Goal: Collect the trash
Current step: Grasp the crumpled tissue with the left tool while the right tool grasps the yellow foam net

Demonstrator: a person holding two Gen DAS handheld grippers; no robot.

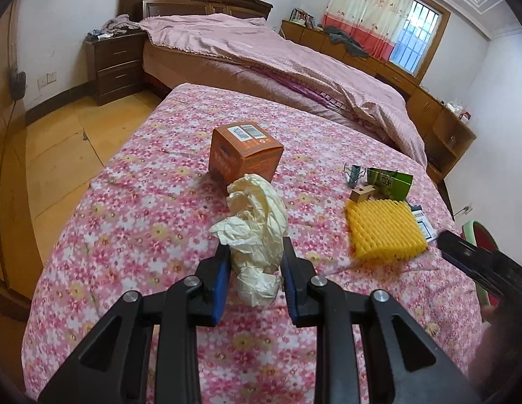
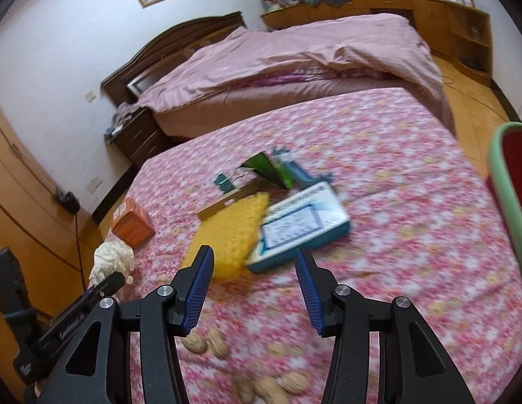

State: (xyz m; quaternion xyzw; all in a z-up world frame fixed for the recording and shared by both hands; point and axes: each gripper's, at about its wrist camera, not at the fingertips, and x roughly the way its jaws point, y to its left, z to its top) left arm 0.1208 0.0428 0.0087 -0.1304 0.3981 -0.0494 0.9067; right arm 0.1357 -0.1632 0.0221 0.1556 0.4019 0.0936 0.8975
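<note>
Obstacles and free room, flowered bedspread (image 1: 133, 202).

- Crumpled paper (image 1: 257, 225): fills the gap between the left claw (image 1: 255, 259) pads.
- Orange box (image 1: 244, 151): just behind the paper, blocks the straight path forward.
- Yellow spiky mat (image 1: 383, 232): right of the paper; open cloth between them.
- Green packet (image 1: 390, 181), metal clip (image 1: 355, 173): crowded behind the mat.
- White-and-teal box (image 2: 301, 227): touching the mat, ahead of the right claw (image 2: 254, 269).
- Walnuts (image 2: 207, 338): under the right claw.
- Left side of the bedspread: bare.

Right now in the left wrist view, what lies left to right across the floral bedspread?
Orange cardboard box → crumpled cream paper wad held in the left gripper → yellow spiky plastic mat → right gripper.
</note>
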